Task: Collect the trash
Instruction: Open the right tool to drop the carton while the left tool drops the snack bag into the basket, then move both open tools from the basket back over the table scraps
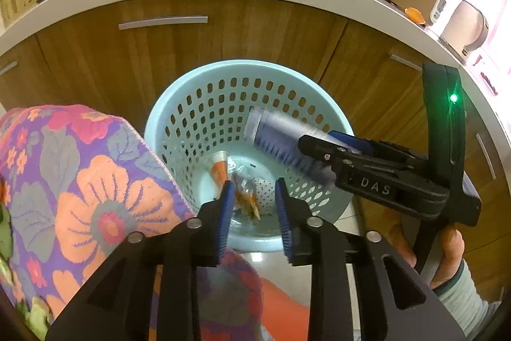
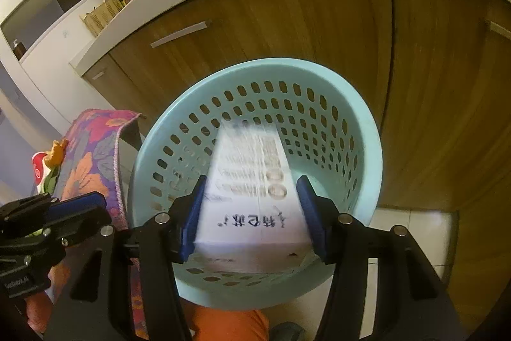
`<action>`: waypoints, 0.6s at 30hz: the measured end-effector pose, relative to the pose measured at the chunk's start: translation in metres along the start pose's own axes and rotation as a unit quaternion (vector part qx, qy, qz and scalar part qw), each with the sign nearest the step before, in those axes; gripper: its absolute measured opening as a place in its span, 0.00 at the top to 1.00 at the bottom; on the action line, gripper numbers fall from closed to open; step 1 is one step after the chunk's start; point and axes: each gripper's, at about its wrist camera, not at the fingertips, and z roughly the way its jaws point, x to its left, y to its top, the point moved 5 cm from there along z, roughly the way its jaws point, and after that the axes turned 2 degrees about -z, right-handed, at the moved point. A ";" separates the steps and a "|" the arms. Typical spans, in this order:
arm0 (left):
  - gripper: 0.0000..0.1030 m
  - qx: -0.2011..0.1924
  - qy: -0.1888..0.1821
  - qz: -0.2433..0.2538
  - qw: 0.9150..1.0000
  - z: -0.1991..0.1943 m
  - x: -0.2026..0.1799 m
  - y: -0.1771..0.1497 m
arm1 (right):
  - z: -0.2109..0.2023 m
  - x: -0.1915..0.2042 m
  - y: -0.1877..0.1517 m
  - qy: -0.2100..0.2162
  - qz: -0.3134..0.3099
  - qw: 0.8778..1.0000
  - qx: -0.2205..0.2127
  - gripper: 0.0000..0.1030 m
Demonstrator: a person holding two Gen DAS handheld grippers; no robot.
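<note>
Before the kitchen cabinets [image 1: 223, 31], wrappers [image 1: 246, 197] are already binned in the basket [image 1: 179, 104], the left tongs [image 1: 254, 213] parted and empty, while the box [image 2: 252, 190] is held over it in the right tongs [image 2: 252, 213], undropped.

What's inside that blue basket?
In the basket: an orange cone wrapper and a clear wrapper. The box above hides the rest in the right view.

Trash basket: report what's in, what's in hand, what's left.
Done: an orange cone wrapper and a crinkled clear wrapper lie in the blue basket. In hand: the right gripper holds a white carton over it. Left gripper open, empty. Left: dropping the carton.
</note>
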 end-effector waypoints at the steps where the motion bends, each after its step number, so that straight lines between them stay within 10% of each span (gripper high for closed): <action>1: 0.73 -0.001 0.001 0.001 1.000 -0.002 0.000 -0.001 | -0.001 0.000 0.000 0.001 0.001 1.000 -0.001 0.49; 18: 0.53 -0.064 0.030 -0.047 0.996 -0.085 0.030 -0.032 | -0.043 0.082 0.011 0.062 -0.084 0.994 -0.044 0.44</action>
